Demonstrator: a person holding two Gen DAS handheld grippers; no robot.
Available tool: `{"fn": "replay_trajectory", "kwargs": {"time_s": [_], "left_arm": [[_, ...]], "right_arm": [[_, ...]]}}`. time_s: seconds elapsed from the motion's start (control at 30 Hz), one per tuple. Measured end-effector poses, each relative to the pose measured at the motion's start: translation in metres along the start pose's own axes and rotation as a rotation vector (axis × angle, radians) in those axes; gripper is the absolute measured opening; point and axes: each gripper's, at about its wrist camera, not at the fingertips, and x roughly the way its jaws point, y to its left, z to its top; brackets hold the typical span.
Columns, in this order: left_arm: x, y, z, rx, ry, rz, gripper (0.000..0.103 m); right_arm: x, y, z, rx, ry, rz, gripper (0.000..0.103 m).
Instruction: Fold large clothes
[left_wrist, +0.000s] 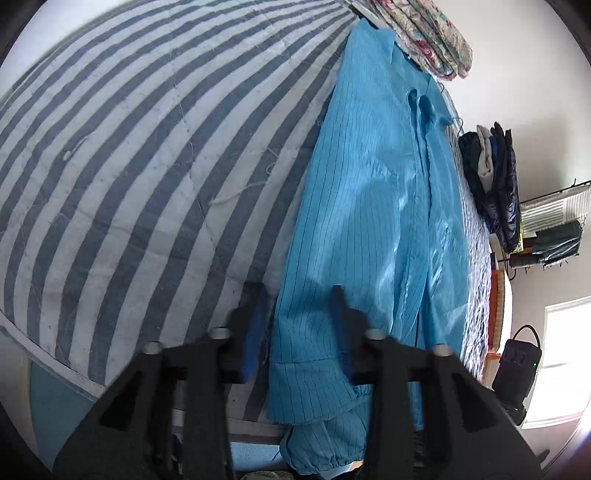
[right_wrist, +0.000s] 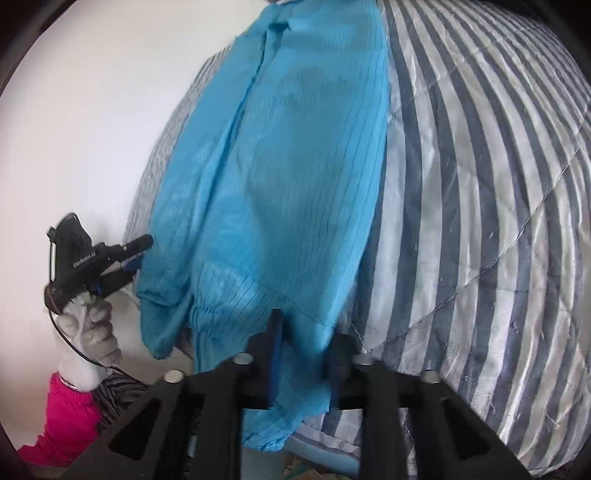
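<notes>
Blue garment (left_wrist: 369, 221) lying lengthwise on striped bed (left_wrist: 129, 166) – right hand-held gripper (right_wrist: 303, 354) pinching hem, left hand-held gripper (left_wrist: 295, 325) spread astride edge – readying fold.

My left hand (right_wrist: 90, 332) wears a grey knit glove and pink sleeve (right_wrist: 64, 417), gripping my black blue-padded left gripper (right_wrist: 138, 253).

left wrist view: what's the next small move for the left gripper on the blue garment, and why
Probably shift the left gripper onto the blue garment and close it on the hem. Its jaws stand open, one pad clear of the cloth edge over the striped cover, while the right gripper seems to pinch the hem.
</notes>
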Motion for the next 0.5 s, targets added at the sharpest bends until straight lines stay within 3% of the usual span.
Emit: {"fn": "replay_trajectory", "kwargs": {"time_s": [0.03, 0.17, 0.23, 0.3, 0.33, 0.4, 0.47, 0.5], "left_arm": [[0.002, -0.002, -0.001, -0.001, 0.014, -0.007, 0.009], [-0.004, -0.012, -0.009, 0.036, 0.002, -0.008, 0.009], [-0.004, -0.012, -0.012, 0.023, 0.011, -0.016, 0.014], [0.001, -0.009, -0.015, 0.006, 0.047, -0.049, 0.015], [0.003, -0.008, -0.016, 0.000, 0.060, -0.060, 0.015], [0.008, -0.009, -0.016, 0.019, 0.068, -0.058, 0.015], [0.010, -0.014, -0.016, 0.048, 0.074, -0.059, 0.008], [0.009, -0.016, -0.016, 0.055, 0.073, -0.057, 0.005]], "right_arm": [[-0.001, -0.001, -0.001, 0.003, -0.006, -0.006, 0.004], [-0.014, -0.009, -0.001, 0.028, -0.031, 0.024, 0.003], [-0.015, -0.010, -0.001, 0.014, -0.033, 0.020, 0.021], [-0.013, -0.014, -0.002, 0.038, -0.025, 0.085, 0.038], [-0.012, -0.017, -0.003, 0.051, -0.021, 0.116, 0.039], [-0.008, -0.021, -0.002, 0.064, -0.008, 0.170, 0.038], [-0.006, -0.023, -0.001, 0.071, -0.007, 0.197, 0.032], [-0.004, -0.023, 0.000, 0.078, 0.000, 0.202, 0.016]]}}
